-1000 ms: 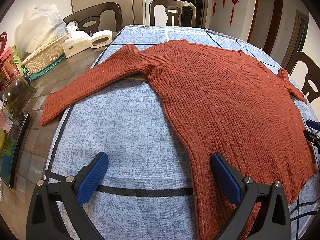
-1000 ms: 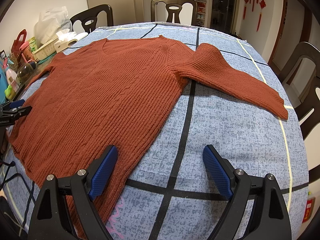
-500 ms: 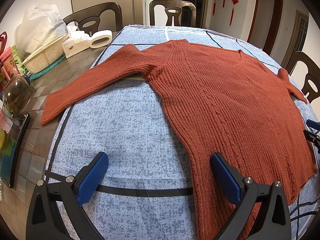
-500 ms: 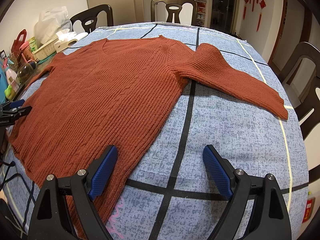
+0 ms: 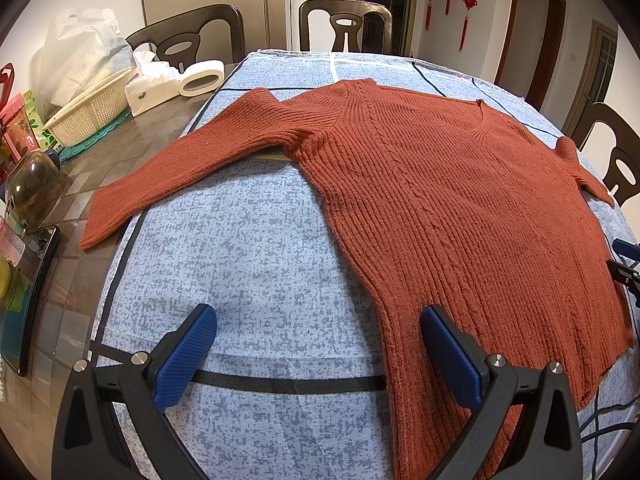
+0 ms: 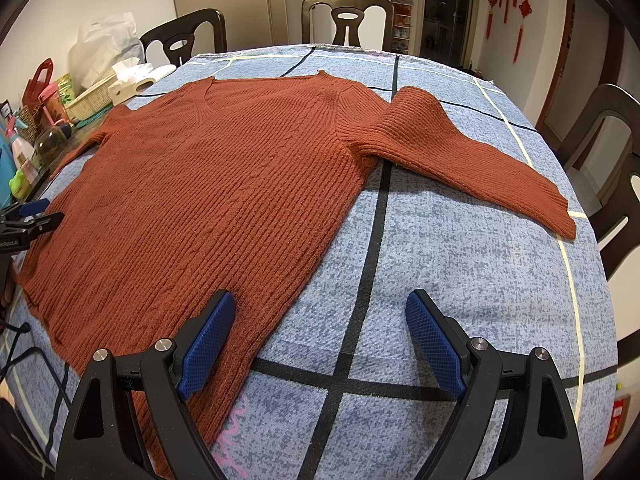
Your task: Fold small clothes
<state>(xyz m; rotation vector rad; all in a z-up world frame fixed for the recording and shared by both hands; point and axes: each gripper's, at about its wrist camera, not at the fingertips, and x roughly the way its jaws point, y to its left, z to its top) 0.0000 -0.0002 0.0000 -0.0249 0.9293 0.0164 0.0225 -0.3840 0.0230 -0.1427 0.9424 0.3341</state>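
Observation:
A rust-red ribbed sweater (image 5: 440, 192) lies flat and spread out on the blue cloth-covered table (image 5: 248, 264), both sleeves stretched sideways. My left gripper (image 5: 316, 320) hovers open at the sweater's near left hem corner, its right pad over the knit. In the right wrist view the same sweater (image 6: 224, 192) fills the left half, and my right gripper (image 6: 320, 312) stands open at the near right hem corner, its left pad over the fabric. Neither gripper holds anything. Each gripper's tip shows at the edge of the other's view.
Left of the cloth sit a white basket (image 5: 92, 112), a tissue box (image 5: 152, 88), a tape roll (image 5: 200, 78), a glass jar (image 5: 34, 188) and a phone (image 5: 28, 292). Dark chairs (image 6: 348, 20) ring the table. One sleeve cuff (image 5: 100, 228) reaches past the cloth edge.

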